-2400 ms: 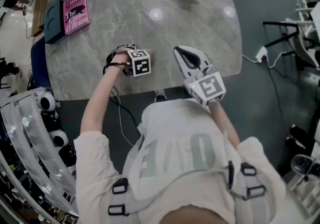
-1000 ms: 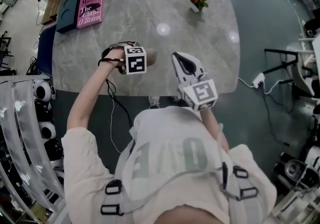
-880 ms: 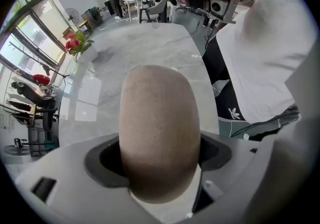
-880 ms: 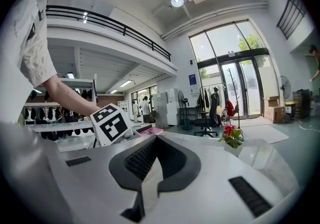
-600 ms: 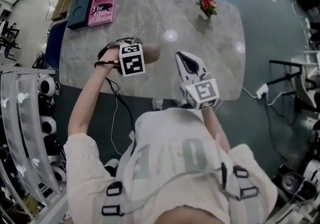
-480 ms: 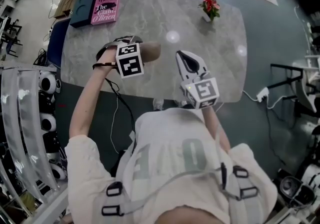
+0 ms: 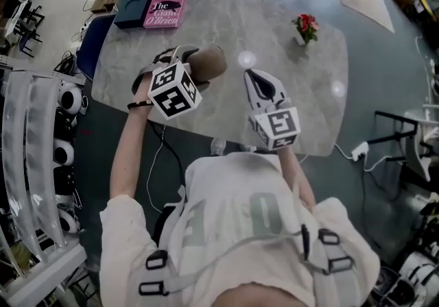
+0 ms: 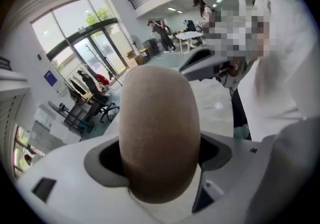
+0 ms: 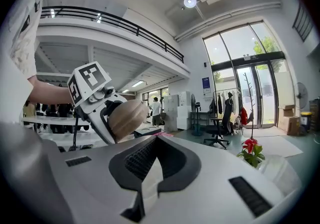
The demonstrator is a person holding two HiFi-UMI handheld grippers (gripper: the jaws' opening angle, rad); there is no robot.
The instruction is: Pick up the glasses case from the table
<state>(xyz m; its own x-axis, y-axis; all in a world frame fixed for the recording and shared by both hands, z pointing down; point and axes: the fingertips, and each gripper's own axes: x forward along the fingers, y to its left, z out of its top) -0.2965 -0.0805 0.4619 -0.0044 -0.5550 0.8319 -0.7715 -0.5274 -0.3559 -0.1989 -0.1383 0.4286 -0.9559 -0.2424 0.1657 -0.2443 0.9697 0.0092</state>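
- Left gripper point(image 7: 186, 72): jaws clamped on the glasses case point(image 7: 209, 62), 1 on each flank. In the left gripper view the case point(image 8: 160, 133) fills the gap between them, its rounded end pointing away from the camera.
- Case: tan, pebbled shell, shut; contents cannot be seen. It is held in the air over the near-left part of the table point(image 7: 226, 25), off the top. From the right gripper view it point(image 9: 127, 118) sits at 10 o'clock, still in the left gripper point(image 9: 95, 100), well above the surface.
- Right gripper point(image 7: 255, 81): jaws closed together, nothing between them; in its own view the 2 tips meet at a narrow seam point(image 9: 150, 178). It hovers over the near edge of the table, at 3 o'clock from the case and apart from it.
- Table top: grey marbled slab.
- At 11 o'clock on the table: pink book point(image 7: 164, 7), lying flat. A dark flat box point(image 7: 134, 14) lies just beside it on its left; what it holds cannot be told.
- At 1 o'clock: small white pot point(image 7: 302, 40) holding red flowers point(image 7: 306, 23), upright, well apart from both grippers.
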